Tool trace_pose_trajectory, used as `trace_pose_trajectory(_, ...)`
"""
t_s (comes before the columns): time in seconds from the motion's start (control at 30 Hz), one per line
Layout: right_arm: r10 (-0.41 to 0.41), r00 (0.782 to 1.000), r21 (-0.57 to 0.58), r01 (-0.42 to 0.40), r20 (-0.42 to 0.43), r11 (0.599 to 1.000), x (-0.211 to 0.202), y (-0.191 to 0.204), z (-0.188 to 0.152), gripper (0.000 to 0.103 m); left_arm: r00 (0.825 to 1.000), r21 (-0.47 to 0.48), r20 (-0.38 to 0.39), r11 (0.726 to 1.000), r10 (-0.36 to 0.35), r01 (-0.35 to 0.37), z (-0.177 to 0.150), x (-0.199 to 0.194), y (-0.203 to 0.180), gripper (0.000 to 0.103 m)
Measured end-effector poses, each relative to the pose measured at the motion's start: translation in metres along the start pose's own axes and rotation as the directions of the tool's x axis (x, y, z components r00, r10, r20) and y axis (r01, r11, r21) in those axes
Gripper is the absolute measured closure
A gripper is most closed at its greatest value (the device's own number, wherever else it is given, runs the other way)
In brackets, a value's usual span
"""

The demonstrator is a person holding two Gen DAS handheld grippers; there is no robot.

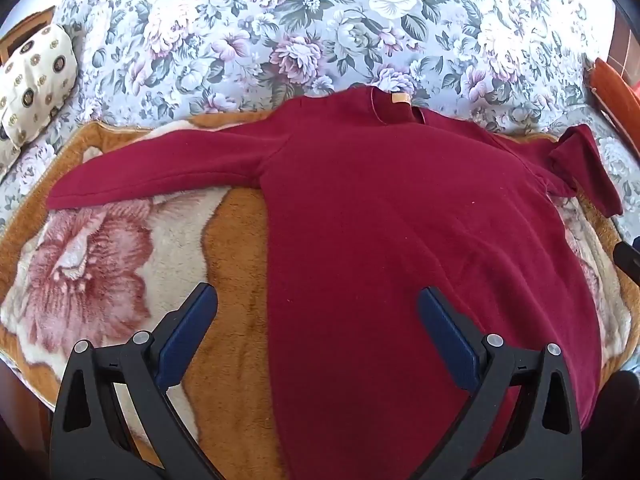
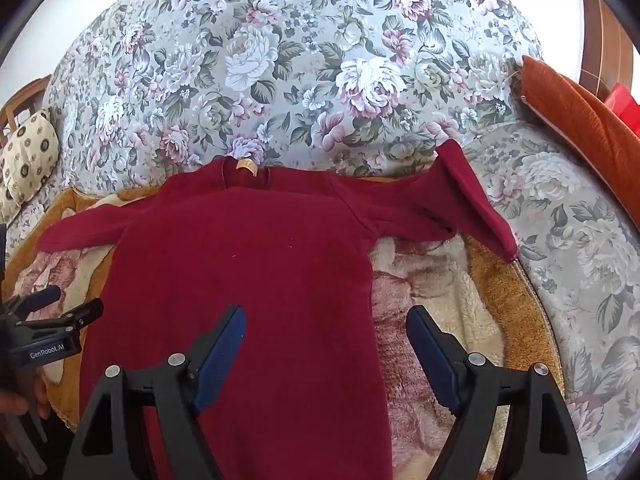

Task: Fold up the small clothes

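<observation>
- Because the dark red sweater [image 1: 400, 216] looks like a soft, thick fleece knit, I judge it light and limp: it will sag and drape from any single pinch, and a fold will only hold if I lay it down flat.
- It should not slip much, I think, since the plush blanket [image 1: 224, 240] under it is fuzzy and likely to drag on the cloth, so I would lift rather than slide.
- For a hold, I would pinch the left cuff [image 1: 60, 196] or the side hem edges, taking one layer stack at the rim and not the middle of the body.
- The right sleeve [image 2: 472, 196] is already doubled back on itself, its cuff lying over the floral sofa cover [image 2: 320, 60]; I judge it needs straightening or folding inward first.
- The sweater lies face down or back up, I cannot tell which, spread flat on the blanket with its collar [image 1: 394, 106] at the far side and a tan label [image 2: 248, 168] showing inside the neck.
- Its left sleeve stretches straight out to the side across the blanket.
- My left gripper [image 1: 316, 308] hangs over the sweater's left edge, fingers spread wide, nothing between them.
- My right gripper [image 2: 326, 328] hangs over the right edge, fingers likewise spread and empty.
</observation>
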State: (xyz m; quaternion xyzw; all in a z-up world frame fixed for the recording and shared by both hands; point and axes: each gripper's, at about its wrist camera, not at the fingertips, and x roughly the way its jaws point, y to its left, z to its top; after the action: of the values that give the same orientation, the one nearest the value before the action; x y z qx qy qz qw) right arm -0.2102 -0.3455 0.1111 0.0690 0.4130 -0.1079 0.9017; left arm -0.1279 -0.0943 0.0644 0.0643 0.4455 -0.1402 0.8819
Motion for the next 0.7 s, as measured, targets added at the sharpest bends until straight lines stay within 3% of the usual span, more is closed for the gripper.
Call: trace_pose_trajectory(0.7,0.044,0.999,-0.042,-0.045,-0.027,0.998,0.037,0.031,0.016,0.022,0.999,-0.020,-0.042,0.999,0.024,-0.025,0.008,0.025,0.004,0.002)
